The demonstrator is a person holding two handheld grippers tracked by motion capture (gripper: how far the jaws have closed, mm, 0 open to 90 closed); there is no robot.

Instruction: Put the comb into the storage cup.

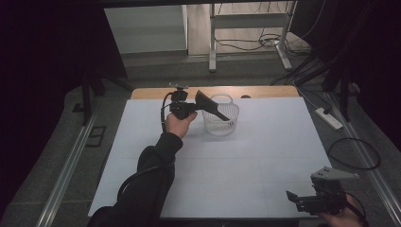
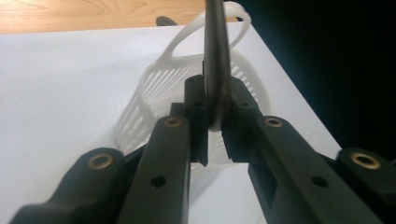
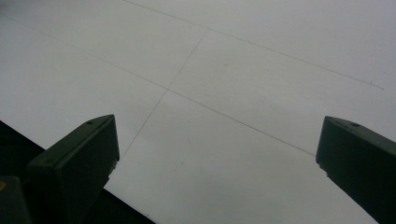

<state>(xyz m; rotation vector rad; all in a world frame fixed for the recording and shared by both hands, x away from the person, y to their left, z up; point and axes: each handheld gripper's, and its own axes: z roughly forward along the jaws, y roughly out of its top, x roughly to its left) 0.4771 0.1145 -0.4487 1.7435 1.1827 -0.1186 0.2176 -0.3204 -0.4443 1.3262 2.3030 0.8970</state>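
A thin black spatula (image 1: 211, 105), probably light and stiff, is hanging over the white slotted basket (image 1: 221, 123) at the table's (image 1: 265, 156) far centre, best pinched across its flat handle. The left gripper (image 1: 191, 108) is clamping it, forearm reaching forward; the right gripper (image 1: 295, 197) is waiting wide apart near-right.

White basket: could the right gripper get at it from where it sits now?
Probably yes. The right gripper is open near the table's front edge, and bare surface lies between it and the basket. The left gripper holds a dark tool over the basket's left side.
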